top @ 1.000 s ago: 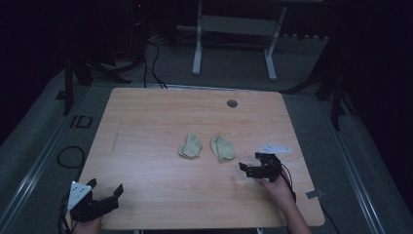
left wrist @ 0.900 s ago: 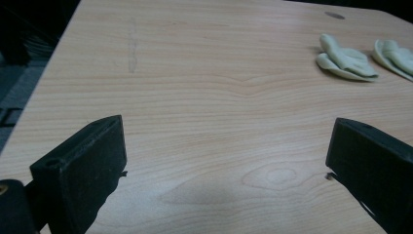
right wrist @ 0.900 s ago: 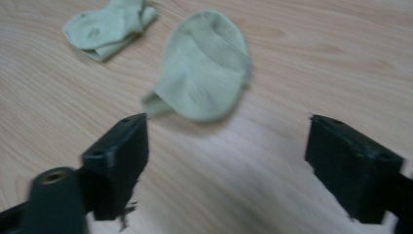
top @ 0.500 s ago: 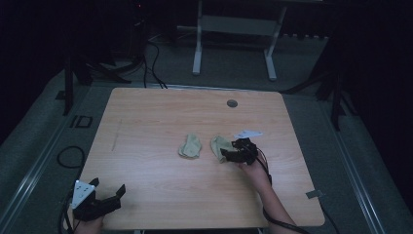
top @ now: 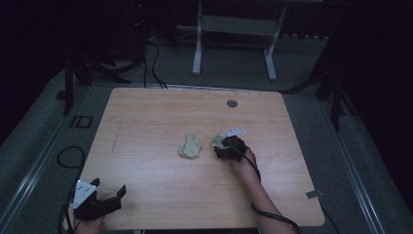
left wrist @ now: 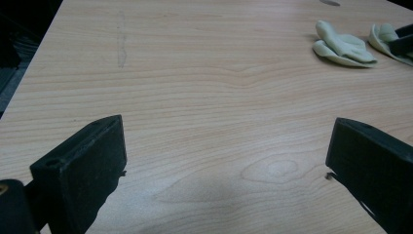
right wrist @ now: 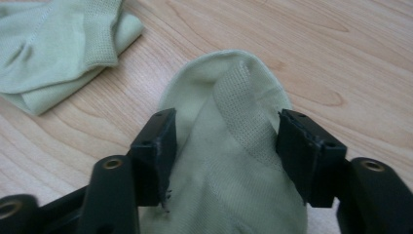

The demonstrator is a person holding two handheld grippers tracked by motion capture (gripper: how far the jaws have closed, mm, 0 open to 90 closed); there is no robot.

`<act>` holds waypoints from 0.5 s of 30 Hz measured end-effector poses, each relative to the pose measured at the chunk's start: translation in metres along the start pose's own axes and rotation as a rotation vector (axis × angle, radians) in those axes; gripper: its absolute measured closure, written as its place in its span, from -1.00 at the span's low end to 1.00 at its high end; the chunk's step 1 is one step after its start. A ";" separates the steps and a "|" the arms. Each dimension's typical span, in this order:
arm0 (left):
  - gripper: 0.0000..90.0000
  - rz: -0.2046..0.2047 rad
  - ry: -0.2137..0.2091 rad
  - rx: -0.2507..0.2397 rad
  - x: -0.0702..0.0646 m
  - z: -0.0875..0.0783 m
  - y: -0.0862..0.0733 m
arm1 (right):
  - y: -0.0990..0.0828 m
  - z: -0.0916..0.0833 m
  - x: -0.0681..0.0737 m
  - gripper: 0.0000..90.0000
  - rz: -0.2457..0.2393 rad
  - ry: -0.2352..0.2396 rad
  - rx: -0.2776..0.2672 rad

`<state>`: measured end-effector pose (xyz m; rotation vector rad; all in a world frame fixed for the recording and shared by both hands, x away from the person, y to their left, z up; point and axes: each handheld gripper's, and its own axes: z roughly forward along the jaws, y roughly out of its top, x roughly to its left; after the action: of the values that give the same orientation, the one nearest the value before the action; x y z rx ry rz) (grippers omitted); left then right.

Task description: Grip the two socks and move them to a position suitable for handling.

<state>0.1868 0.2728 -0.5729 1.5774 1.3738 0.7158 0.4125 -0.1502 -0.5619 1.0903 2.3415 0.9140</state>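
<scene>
Two pale green socks lie near the middle of a wooden counter (top: pixel 146 122), the biggest thing in the high view, with a small round grommet (top: pixel 232 103) near its far edge. The left sock (top: pixel 190 146) rests crumpled and untouched, just beside the right sock (top: pixel 217 142) but apart from it. The right gripper (top: pixel 228 150) sits over the right sock, the person's forearm reaching in from the bottom edge. In the right gripper view, its fingers (right wrist: pixel 158 146) stand on either side of the sock's (right wrist: pixel 229 146) ribbed cuff, about half open; they have just been closing with the sock between them, and the pads seem to meet the fabric's edges, though I cannot tell if they truly squeeze it. The left gripper (top: pixel 104 204) rests at the near left corner of the counter, well apart from both socks, its fingers (left wrist: pixel 83 165) spread wide over bare wood, holding nothing.
</scene>
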 end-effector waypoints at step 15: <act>-0.97 -0.004 0.002 0.009 0.000 0.002 -0.001 | 0.007 -0.015 -0.001 0.77 -0.047 -0.006 0.035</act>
<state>0.1880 0.2720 -0.5741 1.5814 1.3827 0.7098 0.4083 -0.1536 -0.5462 1.0456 2.3765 0.8548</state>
